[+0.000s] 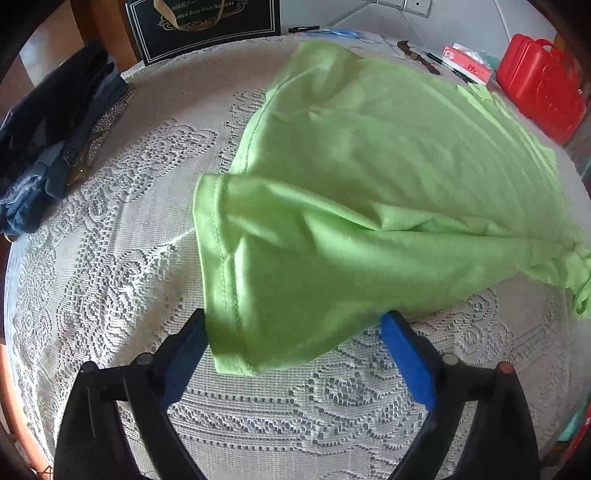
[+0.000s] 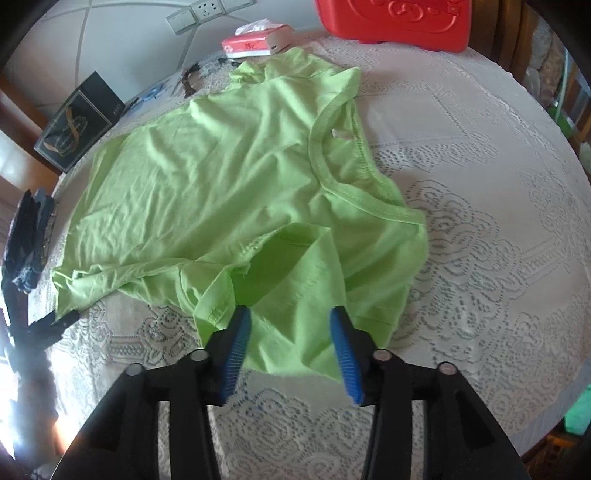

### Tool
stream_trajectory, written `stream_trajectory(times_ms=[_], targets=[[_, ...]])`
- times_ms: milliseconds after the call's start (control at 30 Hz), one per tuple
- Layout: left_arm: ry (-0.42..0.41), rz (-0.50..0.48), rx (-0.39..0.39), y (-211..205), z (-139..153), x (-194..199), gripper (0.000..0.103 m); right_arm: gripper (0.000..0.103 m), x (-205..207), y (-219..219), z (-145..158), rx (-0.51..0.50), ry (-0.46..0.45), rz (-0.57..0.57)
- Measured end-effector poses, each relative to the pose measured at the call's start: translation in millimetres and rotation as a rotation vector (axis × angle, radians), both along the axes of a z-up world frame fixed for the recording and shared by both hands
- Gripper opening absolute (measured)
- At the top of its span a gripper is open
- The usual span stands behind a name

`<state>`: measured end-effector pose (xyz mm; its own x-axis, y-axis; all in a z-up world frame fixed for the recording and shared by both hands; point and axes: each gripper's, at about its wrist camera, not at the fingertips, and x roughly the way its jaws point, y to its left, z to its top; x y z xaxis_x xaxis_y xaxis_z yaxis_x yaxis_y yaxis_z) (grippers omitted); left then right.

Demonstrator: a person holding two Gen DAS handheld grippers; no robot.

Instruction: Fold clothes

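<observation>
A light green T-shirt (image 1: 369, 166) lies spread and wrinkled on the white lace tablecloth (image 1: 129, 258). My left gripper (image 1: 293, 321) is open; the shirt's hemmed corner lies between its blue pads. In the right wrist view the shirt (image 2: 221, 177) shows its neckline at the right and a folded-over sleeve near me. My right gripper (image 2: 290, 317) is open, its blue pads straddling the near sleeve edge. The left gripper's tip (image 2: 55, 325) shows at the shirt's far left corner.
Dark blue clothes (image 1: 55, 140) lie at the table's left edge. A black gift box (image 1: 207, 26) stands at the back. A red plastic case (image 1: 543, 85) and a tissue box (image 2: 255, 40) sit at the far side, with small items beside them.
</observation>
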<state>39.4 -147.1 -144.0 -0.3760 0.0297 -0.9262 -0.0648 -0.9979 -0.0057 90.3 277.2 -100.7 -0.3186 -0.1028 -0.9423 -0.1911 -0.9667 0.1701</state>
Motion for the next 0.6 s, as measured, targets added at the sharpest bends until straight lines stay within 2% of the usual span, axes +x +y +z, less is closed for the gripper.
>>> stream_trajectory(times_ms=[33,67,100,133,167,200,300,400,500,600], targets=[[0.009,0.004,0.002,-0.1,2.5,0.2,0.063,0.057,-4.8,-1.8,-7.8,0.021,-0.019,-0.005],[0.012,0.013,0.000,-0.2,4.7,-0.1,0.034,0.057,-6.1,-4.6,-11.4,0.052,-0.029,0.006],[0.011,0.024,-0.004,-0.2,6.8,-0.6,0.010,0.055,-6.9,-7.6,-14.4,0.084,-0.039,0.020],[0.011,0.041,-0.016,-0.8,8.3,-0.1,0.009,0.028,-7.7,-10.5,-17.3,0.116,-0.048,0.034],[0.016,0.058,-0.020,-2.8,10.1,1.6,0.009,0.010,-8.5,-13.5,-20.3,0.148,-0.057,0.048],[0.023,0.071,-0.011,-5.8,14.1,4.4,0.009,0.007,-3.1,-12.4,-12.9,0.123,-0.040,0.055],[0.045,0.092,0.008,-13.4,30.9,22.2,0.009,0.007,22.0,-6.4,15.5,0.095,-0.006,0.074],[0.062,0.090,-0.018,-20.9,47.8,40.4,0.009,0.007,52.8,0.1,42.9,0.063,0.015,0.088],[0.049,0.095,-0.028,-32.7,49.4,41.3,0.009,0.006,76.8,2.6,53.7,0.059,-0.013,0.118],[0.044,0.087,-0.037,-29.9,47.8,34.4,0.009,0.006,80.9,11.7,47.4,0.043,-0.032,0.089]])
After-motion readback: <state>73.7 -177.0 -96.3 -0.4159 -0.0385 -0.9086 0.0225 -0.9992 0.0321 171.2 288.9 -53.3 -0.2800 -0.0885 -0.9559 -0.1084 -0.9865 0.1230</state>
